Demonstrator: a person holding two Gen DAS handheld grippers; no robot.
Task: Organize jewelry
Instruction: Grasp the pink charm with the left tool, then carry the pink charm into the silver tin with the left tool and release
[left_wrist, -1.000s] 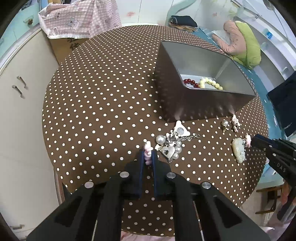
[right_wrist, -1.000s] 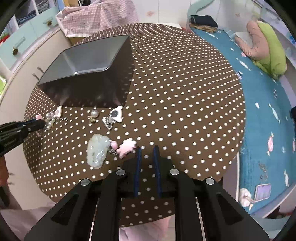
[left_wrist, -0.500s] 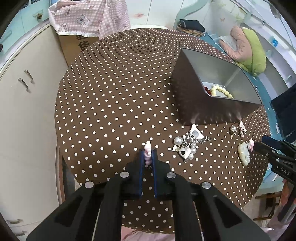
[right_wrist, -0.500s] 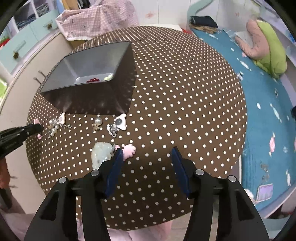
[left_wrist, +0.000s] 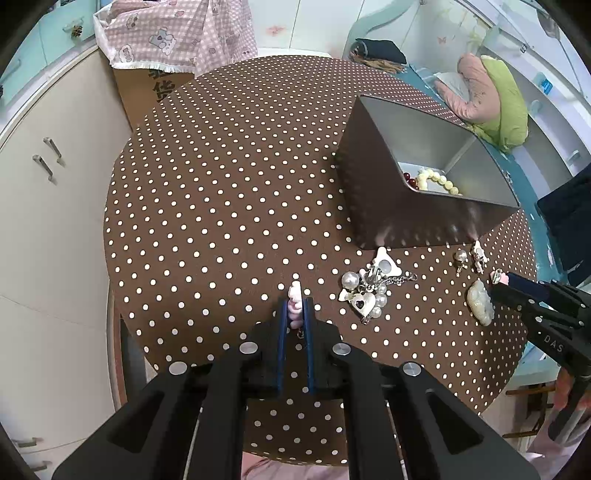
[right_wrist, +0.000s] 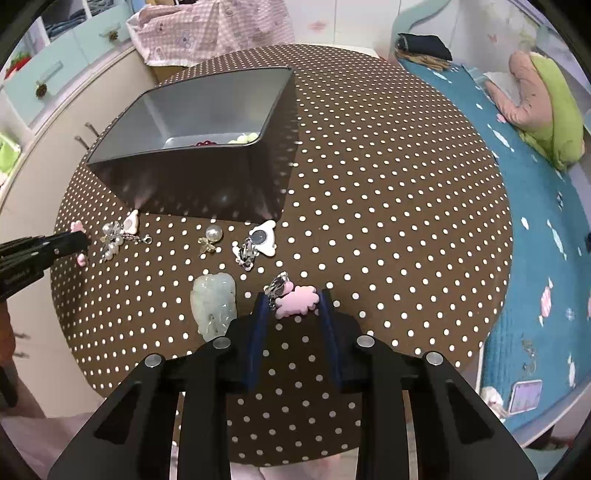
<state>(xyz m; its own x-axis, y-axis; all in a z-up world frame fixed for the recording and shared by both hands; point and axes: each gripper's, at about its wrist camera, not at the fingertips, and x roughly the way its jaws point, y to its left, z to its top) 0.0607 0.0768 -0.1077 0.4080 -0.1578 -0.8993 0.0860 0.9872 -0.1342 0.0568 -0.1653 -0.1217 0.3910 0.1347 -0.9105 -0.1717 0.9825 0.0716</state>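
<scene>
two grippers are working the table: the left gripper (left_wrist: 295, 306) is pinching a pink charm (left_wrist: 294, 295), lifted clear for the metal box (left_wrist: 417, 206) at two o'clock; the right gripper (right_wrist: 291, 310), part open, is bracketing a pink clip (right_wrist: 297, 301), lining up its pickup.

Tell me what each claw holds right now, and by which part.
Left claw: shut on a small pink charm, pinched at its lower end, top poking out. Right claw: open around a pink clip on the table, not gripping it.
</scene>
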